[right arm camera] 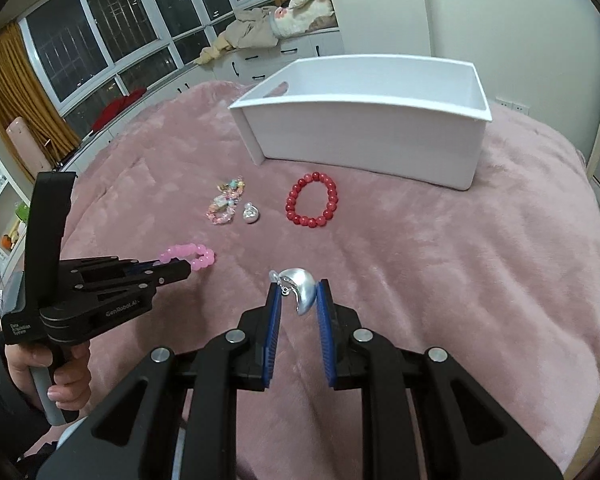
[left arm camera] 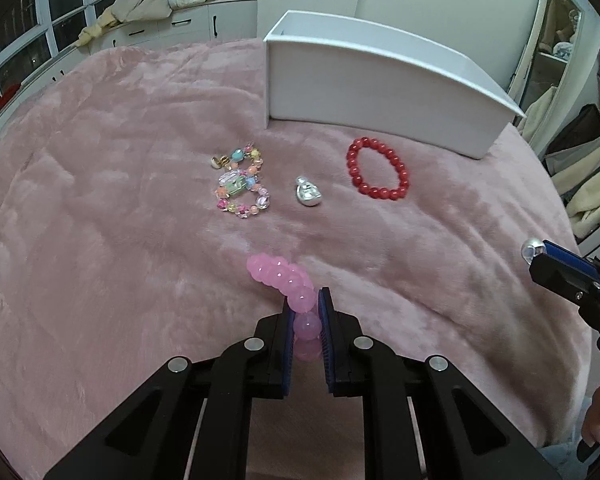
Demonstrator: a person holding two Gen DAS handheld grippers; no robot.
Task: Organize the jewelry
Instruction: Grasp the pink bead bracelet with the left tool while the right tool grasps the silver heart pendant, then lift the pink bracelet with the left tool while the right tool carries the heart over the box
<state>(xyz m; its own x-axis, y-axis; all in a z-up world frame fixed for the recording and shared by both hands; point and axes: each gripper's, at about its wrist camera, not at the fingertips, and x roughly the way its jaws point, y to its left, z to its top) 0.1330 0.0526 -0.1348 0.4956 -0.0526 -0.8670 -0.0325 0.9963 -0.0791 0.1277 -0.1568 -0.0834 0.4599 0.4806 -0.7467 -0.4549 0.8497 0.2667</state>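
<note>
My left gripper (left arm camera: 306,300) is shut on a pink bead bracelet (left arm camera: 284,276), whose loop sticks out past the fingertips above the pink blanket (left arm camera: 100,200). In the right wrist view the same left gripper (right arm camera: 180,268) shows at the left with the pink bead bracelet (right arm camera: 188,256). My right gripper (right arm camera: 298,290) is shut on a silver earring (right arm camera: 302,286); it appears at the right edge as right gripper (left arm camera: 540,256) with the silver earring (left arm camera: 531,249). On the blanket lie a red bead bracelet (left arm camera: 376,174), a second silver earring (left arm camera: 309,194) and a multicoloured bead bracelet (left arm camera: 240,182).
A white open box (right arm camera: 364,128) stands on the blanket beyond the jewelry, its near wall facing me. A person's hand (right arm camera: 66,376) holds the left gripper's handle. Windows, white drawers and a heap of clothes (right arm camera: 260,28) lie behind the bed.
</note>
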